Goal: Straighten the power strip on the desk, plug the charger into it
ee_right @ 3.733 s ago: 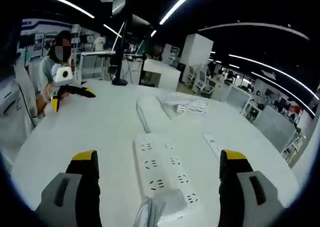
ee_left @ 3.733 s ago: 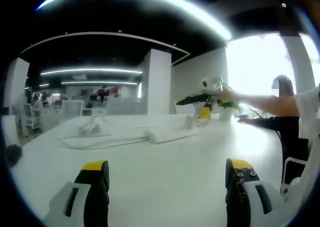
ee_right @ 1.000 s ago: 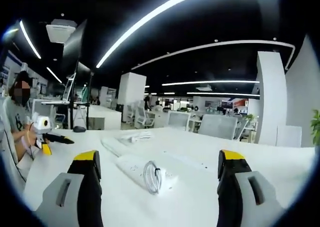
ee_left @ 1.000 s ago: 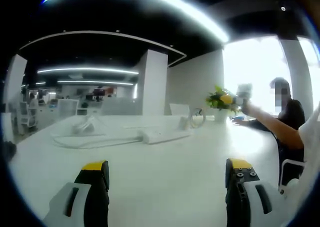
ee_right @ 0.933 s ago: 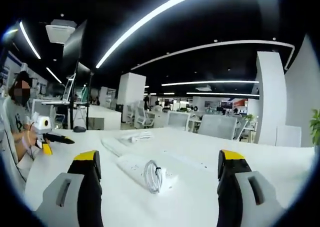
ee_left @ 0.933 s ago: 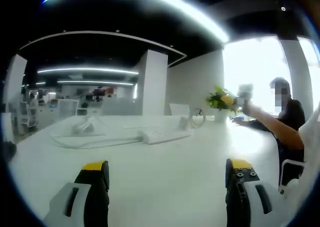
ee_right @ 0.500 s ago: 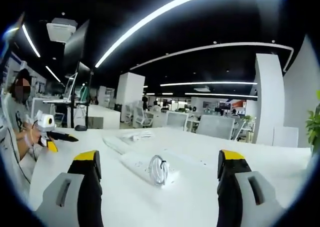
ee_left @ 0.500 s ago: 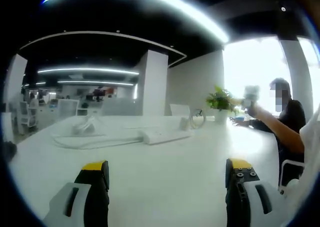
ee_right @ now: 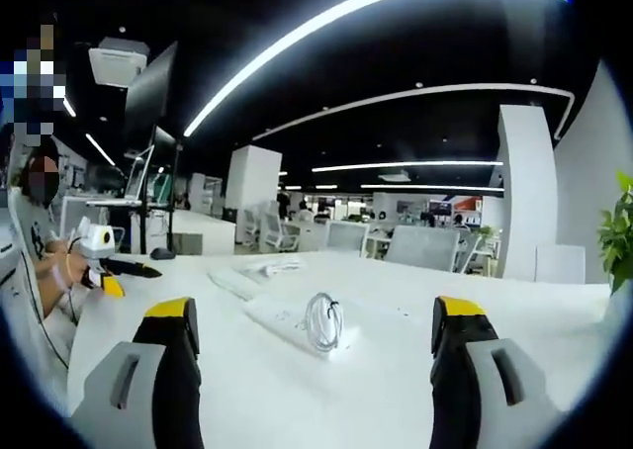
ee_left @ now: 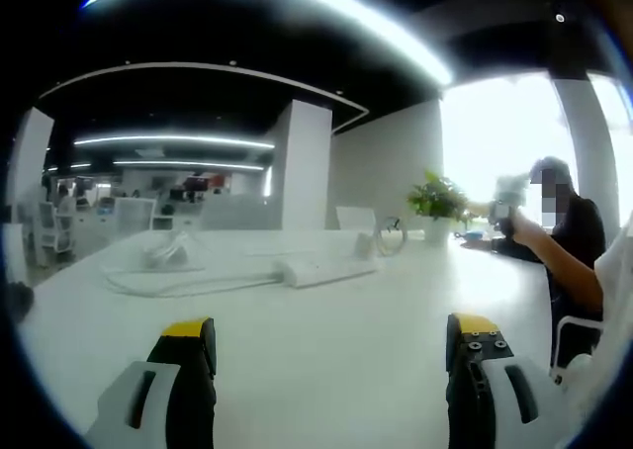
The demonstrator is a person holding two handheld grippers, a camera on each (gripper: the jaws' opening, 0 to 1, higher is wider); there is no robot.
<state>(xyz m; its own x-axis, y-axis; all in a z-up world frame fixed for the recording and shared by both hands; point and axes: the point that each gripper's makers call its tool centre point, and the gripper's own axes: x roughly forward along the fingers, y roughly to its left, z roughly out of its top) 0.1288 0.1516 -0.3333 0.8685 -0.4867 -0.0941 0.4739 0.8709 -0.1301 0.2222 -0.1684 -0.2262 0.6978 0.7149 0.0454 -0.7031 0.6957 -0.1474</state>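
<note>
Both claws hover low over the white worktop [ee_left: 326, 370], and I judge the task to be at its opening: the approach to the power strip, nothing yet gripped.

The left claw [ee_left: 331, 345] stands wide open with nothing between its yellow-tipped jaws. The right claw [ee_right: 312, 330] is equally wide open and holds nothing.

In the left gripper view the power strip [ee_left: 326, 269] lies well ahead at about 12 o'clock, far beyond the jaws, with its white cable [ee_left: 188, 283] trailing off toward 9 o'clock. Its long axis runs across that view, roughly 9 to 3 o'clock, with the 3 o'clock end tipped slightly up. At that range I cannot make out the sockets.

In the right gripper view a power strip [ee_right: 297, 327] sits nearer, between the jaw lines at 12 o'clock, with a looped coil of white cord [ee_right: 323, 321] resting on it. Its long axis slants from about 10 o'clock toward 4 o'clock. A second white strip [ee_right: 235, 283] and a bundle of cable [ee_right: 272, 267] lie behind it toward 11 o'clock. I cannot pick out the charger with certainty.

The next move, as I read it, calls for bringing a claw down to one end of the strip and swinging it square to the worktop edge.

A seated person [ee_right: 45, 261] at 9 o'clock in the right gripper view holds another gripper [ee_right: 104, 251].
</note>
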